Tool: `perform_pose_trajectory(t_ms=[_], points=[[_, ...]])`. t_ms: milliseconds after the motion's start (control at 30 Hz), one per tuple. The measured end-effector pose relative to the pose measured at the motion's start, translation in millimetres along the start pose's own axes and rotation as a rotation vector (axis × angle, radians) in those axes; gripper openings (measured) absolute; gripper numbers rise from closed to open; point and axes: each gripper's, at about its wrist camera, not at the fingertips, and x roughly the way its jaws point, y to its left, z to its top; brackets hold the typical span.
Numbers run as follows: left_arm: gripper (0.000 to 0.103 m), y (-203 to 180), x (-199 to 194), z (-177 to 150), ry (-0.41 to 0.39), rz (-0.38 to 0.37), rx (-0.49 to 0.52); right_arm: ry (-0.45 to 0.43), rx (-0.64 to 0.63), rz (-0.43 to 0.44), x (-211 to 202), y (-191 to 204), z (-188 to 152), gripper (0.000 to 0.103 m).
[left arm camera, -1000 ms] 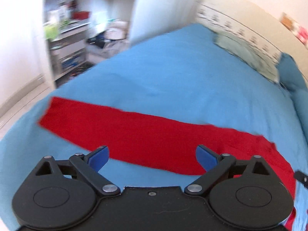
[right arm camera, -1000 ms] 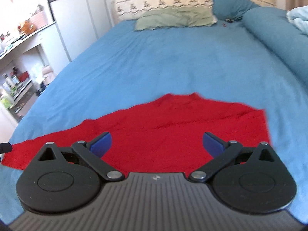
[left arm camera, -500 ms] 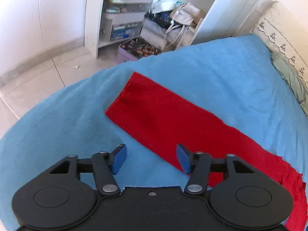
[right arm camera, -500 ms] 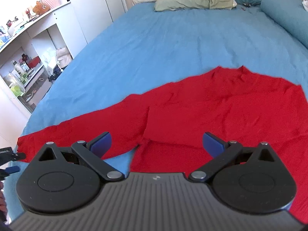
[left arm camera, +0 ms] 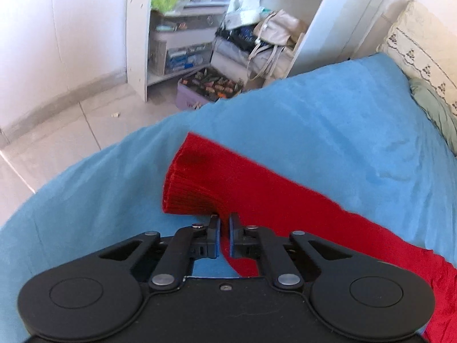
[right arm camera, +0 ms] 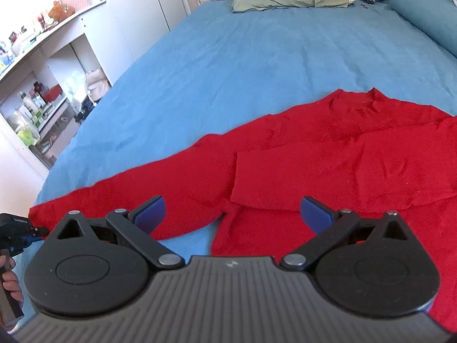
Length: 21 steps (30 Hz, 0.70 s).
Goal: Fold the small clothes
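Fabric bunches at the left end of the scene, where the left gripper (left arm camera: pixel 224 238) has its jaws clamped together on the near edge of the red sweater's cuff (left arm camera: pixel 194 188), the ribbed end puckered just ahead of the pads. The red sweater (right arm camera: pixel 328 154) lies spread on the blue bedsheet (right arm camera: pixel 257 51), its long sleeve running leftward from the body toward the bed's edge. To the right of that sleeve, the right gripper (right arm camera: pixel 232 213) hovers over the sweater's armpit area with its jaws wide apart, holding nothing. The pinch likely takes only a thin bite of knit, so the cuff could slip free when lifted. The sheet may also be caught underneath and drag along.
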Motion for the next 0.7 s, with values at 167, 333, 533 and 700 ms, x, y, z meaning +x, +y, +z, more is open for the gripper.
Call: perform_pose_trajectory(t_ms=[167, 333, 533, 700], points=[[0.005, -43, -37, 6, -0.083, -0.023, 0.096, -0.045, 0.005, 0.005, -20, -26, 17, 0.103], [0.005, -124, -82, -4, -0.178, -0.096, 0.287, -0.089, 0.039, 0.000, -45, -73, 37, 0.103], [0.005, -248, -121, -51, -0.222, -0.264, 0.471, -0.145, 0.075, -0.029, -76, -146, 56, 0.103], [0.005, -345, -129, -129, -0.174, -0.421, 0.618, -0.172, 0.146, -0.085, -95, -219, 60, 0.103]])
